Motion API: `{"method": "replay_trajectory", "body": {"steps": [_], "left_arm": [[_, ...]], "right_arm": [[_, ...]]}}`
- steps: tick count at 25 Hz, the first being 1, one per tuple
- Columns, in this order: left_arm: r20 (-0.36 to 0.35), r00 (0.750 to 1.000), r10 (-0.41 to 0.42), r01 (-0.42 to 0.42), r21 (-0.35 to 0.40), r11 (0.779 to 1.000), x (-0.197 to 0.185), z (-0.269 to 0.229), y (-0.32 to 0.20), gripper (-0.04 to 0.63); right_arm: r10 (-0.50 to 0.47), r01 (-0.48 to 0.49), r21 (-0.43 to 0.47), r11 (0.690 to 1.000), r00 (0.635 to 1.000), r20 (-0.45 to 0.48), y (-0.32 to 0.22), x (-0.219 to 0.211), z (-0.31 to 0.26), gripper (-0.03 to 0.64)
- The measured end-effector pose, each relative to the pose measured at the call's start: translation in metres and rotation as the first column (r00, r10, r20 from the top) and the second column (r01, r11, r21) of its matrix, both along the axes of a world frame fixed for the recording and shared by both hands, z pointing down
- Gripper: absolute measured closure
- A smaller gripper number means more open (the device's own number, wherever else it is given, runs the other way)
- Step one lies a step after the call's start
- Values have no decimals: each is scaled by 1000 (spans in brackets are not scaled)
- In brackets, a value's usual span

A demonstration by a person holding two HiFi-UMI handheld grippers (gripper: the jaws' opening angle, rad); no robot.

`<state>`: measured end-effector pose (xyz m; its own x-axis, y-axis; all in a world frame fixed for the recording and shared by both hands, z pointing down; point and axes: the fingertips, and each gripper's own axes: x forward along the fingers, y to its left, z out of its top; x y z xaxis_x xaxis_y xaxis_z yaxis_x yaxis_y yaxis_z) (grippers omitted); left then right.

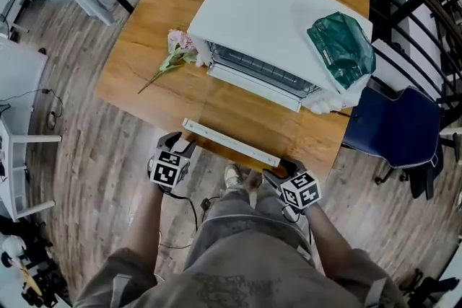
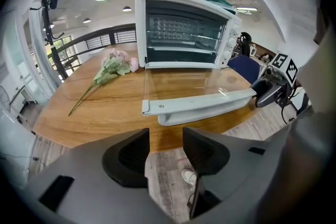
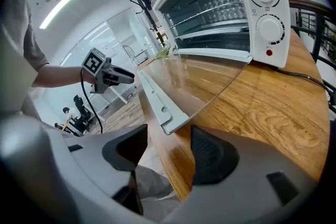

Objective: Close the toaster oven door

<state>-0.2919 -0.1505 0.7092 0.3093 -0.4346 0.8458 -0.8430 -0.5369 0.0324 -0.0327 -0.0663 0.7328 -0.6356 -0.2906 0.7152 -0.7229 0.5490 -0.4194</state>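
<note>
Door point(image 1: 231, 143): open, lying flat before the toaster oven point(image 1: 267, 25), handle edge farthest from it, long axis crosswise | Left gripper point(image 2: 165, 152): jaws wide, empty, short of handle's left end | Right gripper point(image 3: 168, 155): jaws wide, empty, at handle's right end, judged nearer

Smooth white toaster oven point(image 1: 260, 11), its door point(image 2: 189, 86) of clear glossy glass, on a polished wood-grain worktop point(image 1: 144, 61); crinkled green plastic bag point(image 1: 343, 47) on top.

Toaster oven point(image 1: 267, 18) on table point(image 1: 148, 40), flower point(image 1: 173, 55) at its left (bag point(image 1: 343, 47) atop)
</note>
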Motion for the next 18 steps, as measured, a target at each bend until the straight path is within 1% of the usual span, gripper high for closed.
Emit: {"method": "replay_trajectory", "body": {"steps": [2, 5, 6, 7, 8, 9, 11, 14, 18], "left_arm": [[1, 1000, -7, 7, -30, 1000, 6, 8, 3, 383], [-6, 999, -38, 38, -41, 998, 10, 12, 6, 383], [-10, 999, -50, 49, -40, 998, 11, 11, 6, 383], [-18, 998, -62, 62, -37, 997, 13, 10, 5, 383], [-30, 997, -76, 75, -30, 997, 16, 8, 3, 383], [-43, 995, -88, 87, -20, 996, 19, 5, 1, 383], [-57, 994, -95, 96, 7, 995, 25, -3, -4, 383], [-61, 995, -80, 83, 40, 996, 33, -16, -6, 383], [-93, 992, -81, 89, 82, 993, 42, -41, -9, 383]], "right_arm": [[-21, 21, -1, 1000, 1000, 1, 0, -4, 4, 359], [-33, 33, 4, 999, 999, 16, -2, -13, 4, 366], [-23, 23, 8, 1000, 1000, 19, -4, -13, 3, 379], [-10, 10, 14, 1000, 1000, 21, -7, -12, 1, 412], [0, 0, 23, 1000, 1000, 27, -9, -9, -1, 451], [3, -4, 35, 999, 999, 36, -11, -7, -4, 469], [-5, 1, 61, 998, 998, 58, -13, -6, -12, 475], [-8, -1, 86, 996, 995, 102, -16, -6, -29, 477], [11, -31, 110, 993, 984, 180, -24, -3, -58, 479]]}}
